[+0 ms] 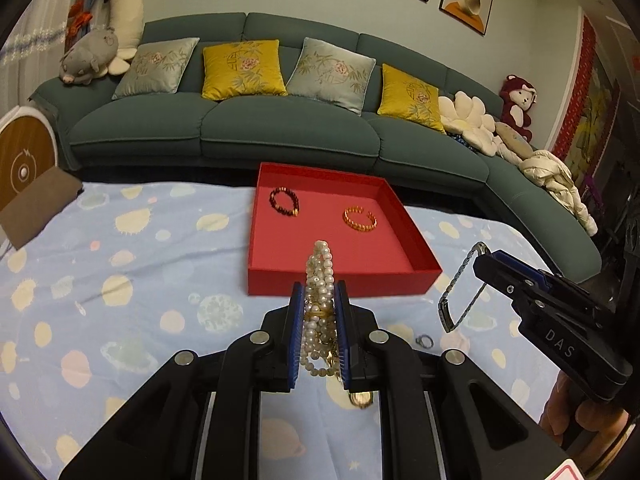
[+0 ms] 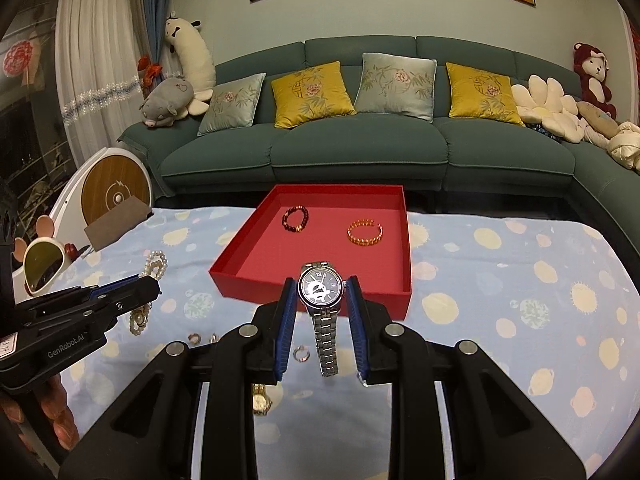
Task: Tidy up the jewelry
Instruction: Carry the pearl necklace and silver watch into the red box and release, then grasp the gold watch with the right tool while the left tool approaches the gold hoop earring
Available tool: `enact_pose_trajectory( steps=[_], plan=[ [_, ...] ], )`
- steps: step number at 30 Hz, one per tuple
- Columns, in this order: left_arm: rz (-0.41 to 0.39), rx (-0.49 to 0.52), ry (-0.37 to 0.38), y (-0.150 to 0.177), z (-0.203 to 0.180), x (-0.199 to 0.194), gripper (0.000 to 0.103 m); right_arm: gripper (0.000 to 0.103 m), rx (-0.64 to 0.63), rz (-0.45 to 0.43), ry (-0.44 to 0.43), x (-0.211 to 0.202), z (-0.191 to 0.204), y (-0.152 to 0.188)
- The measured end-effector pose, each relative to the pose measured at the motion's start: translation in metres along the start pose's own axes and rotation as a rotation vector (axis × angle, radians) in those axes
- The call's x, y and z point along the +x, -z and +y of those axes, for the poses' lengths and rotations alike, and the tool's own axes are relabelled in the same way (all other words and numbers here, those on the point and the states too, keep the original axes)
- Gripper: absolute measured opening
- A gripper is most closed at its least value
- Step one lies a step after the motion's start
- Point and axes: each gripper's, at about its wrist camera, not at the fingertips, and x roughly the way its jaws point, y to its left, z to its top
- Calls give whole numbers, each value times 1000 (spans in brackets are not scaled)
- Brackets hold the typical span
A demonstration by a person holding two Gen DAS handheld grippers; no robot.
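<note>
A red tray [image 1: 260, 280] [image 2: 236, 280] stands on the blue patterned cloth and holds a dark bead bracelet [image 1: 284, 201] [image 2: 296, 218] and a gold bracelet [image 1: 359, 219] [image 2: 364, 233]. My left gripper [image 1: 319, 296] is shut on a pearl necklace [image 1: 319, 276] just in front of the tray; the necklace also shows in the right wrist view [image 2: 154, 266]. My right gripper [image 2: 322, 292] is shut on a silver watch [image 2: 321, 289], held upright before the tray; its band shows in the left wrist view [image 1: 460, 288].
Small rings [image 2: 301, 353] [image 2: 194, 338] [image 1: 424, 341] and a gold watch [image 2: 261, 400] [image 1: 361, 399] lie on the cloth near the grippers. A green sofa [image 1: 280, 128] stands behind the table. A brown card [image 1: 36, 204] sits at the left edge.
</note>
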Motion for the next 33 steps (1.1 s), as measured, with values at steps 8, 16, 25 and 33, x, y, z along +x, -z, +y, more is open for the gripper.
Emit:
enact_pose_trajectory(
  steps=[8,16,25,33],
  plan=[
    [-17,50,-11,-64,-8,58,12,24,49,-12,24,53,-26,-48],
    [84,53,-62,-71,-4,141,12,24,43,61,56,117,-42,-47],
    [121,-57,-99,-65,15,180,38,26,5,91,81,138,-43,-35],
    [56,-89,-103,-67,34,108,46,46,-31,-28,84,69,-32,-53]
  ],
)
